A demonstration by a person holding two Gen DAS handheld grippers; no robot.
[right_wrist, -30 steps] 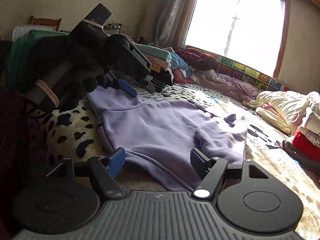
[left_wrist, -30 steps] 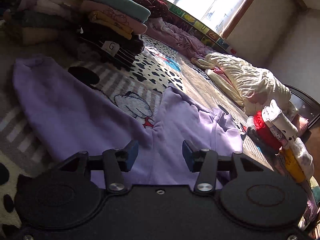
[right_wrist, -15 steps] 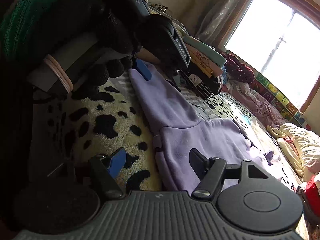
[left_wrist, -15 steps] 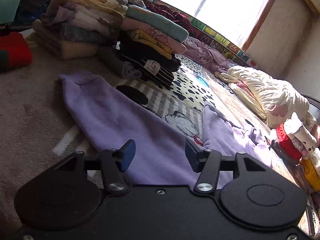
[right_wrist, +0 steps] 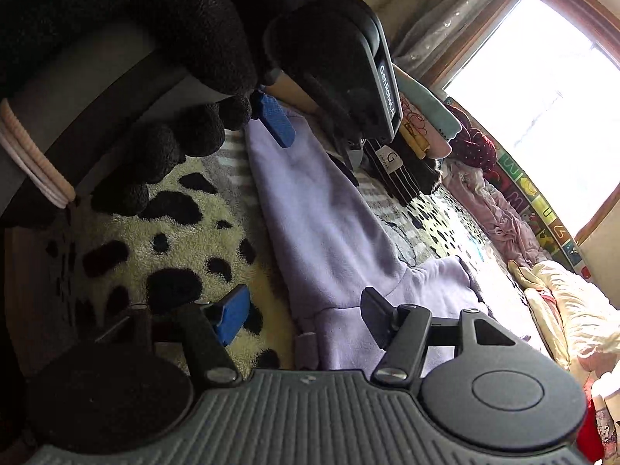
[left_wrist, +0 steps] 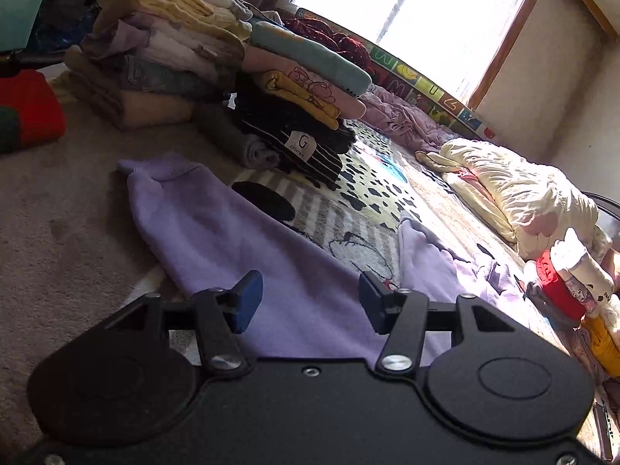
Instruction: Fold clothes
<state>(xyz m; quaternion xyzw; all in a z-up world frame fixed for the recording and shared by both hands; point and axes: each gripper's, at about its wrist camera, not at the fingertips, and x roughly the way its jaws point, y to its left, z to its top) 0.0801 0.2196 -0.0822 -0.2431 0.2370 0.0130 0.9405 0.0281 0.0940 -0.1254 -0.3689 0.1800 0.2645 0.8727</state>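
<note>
1. While the left wrist view shows only its own left gripper [left_wrist: 310, 296], the right wrist view also catches a gloved hand [right_wrist: 162, 89] holding it.
2. Spread on the spotted rug [right_wrist: 174, 232], the lilac sweatshirt [left_wrist: 240, 240] has its sleeve under the left gripper's parted, empty jaws.
3. Its hem corner lies between the right gripper [right_wrist: 302, 316] jaws, which are closing, still clear of the cloth.

Strong daylight pours through the window [left_wrist: 418, 11], which is blown out to white in both views, and throws bright patches across the spotted rug [left_wrist: 372, 193] and the cream bedding [left_wrist: 515, 182]. Away from it the room dims: the gloved hand [right_wrist: 116, 31] is near-black, close and soft. Fisheye distortion bends the window frame and tilts the floor.
</note>
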